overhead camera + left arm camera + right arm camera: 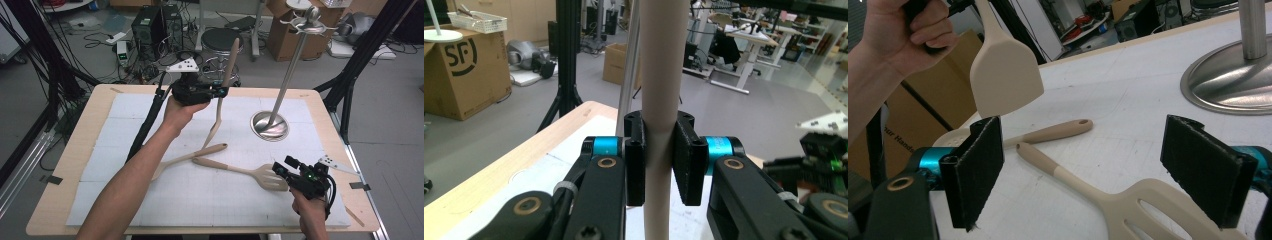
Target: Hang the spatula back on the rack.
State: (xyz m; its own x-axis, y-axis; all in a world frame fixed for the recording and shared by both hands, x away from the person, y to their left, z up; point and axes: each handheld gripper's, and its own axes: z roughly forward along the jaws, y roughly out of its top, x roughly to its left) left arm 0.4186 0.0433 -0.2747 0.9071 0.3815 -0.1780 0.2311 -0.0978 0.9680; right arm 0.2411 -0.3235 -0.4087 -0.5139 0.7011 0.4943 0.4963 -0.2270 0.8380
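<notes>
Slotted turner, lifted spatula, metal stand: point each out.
slotted turner (pixel 267 176), high view, slotted head.
lifted spatula (pixel 1005 82), right gripper view, flat blade.
metal stand (pixel 270 125), high view, round base.

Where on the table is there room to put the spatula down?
Bare patches: the white mat near the front edge, and the far left corner. Crowded: the middle, where the slotted turner and spoon cross, and around the stand's base.
</notes>
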